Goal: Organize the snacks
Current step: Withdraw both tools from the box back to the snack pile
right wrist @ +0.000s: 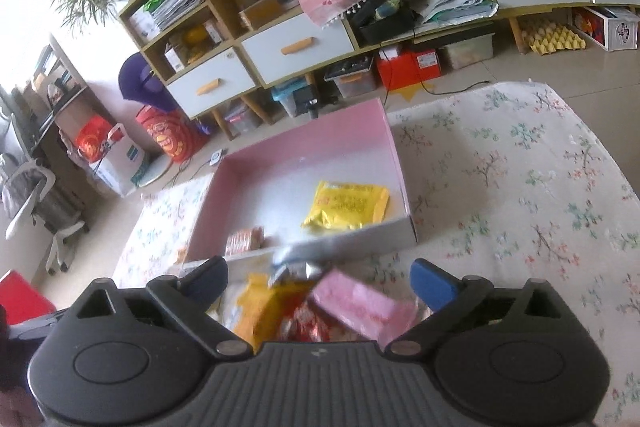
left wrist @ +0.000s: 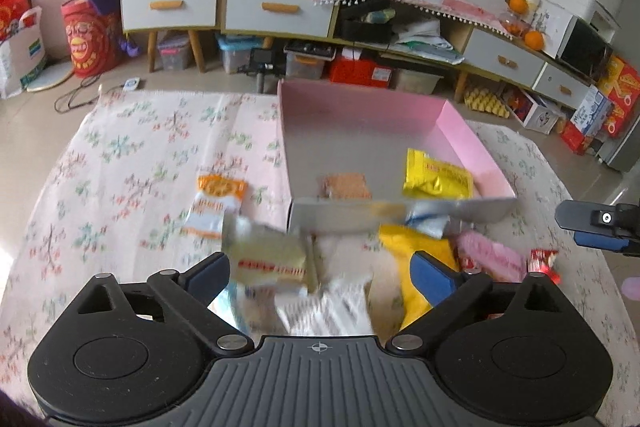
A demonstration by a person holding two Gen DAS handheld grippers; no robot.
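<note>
A: Pink box (left wrist: 460, 123) on the floral cloth (left wrist: 120, 155), left wrist view. Inside it: 1 yellow packet (left wrist: 438, 179), 1 orange-brown biscuit pack (left wrist: 346, 186). The left gripper (left wrist: 320, 277) has its jaws wide apart over a blurred pale packet (left wrist: 268, 259), clamping nothing. An orange-white packet (left wrist: 218, 205) lies outside, left of the box.

B: Right wrist view?

A: Same box (right wrist: 308, 131), same 2 packs in it. The right gripper (right wrist: 318, 285) is spread wide too, holding nothing, above a pile with a pink packet (right wrist: 360, 301) and a yellow bag (right wrist: 260, 307) just in front of the box. My read: the loose snacks sit near that wall for short drops.
</note>
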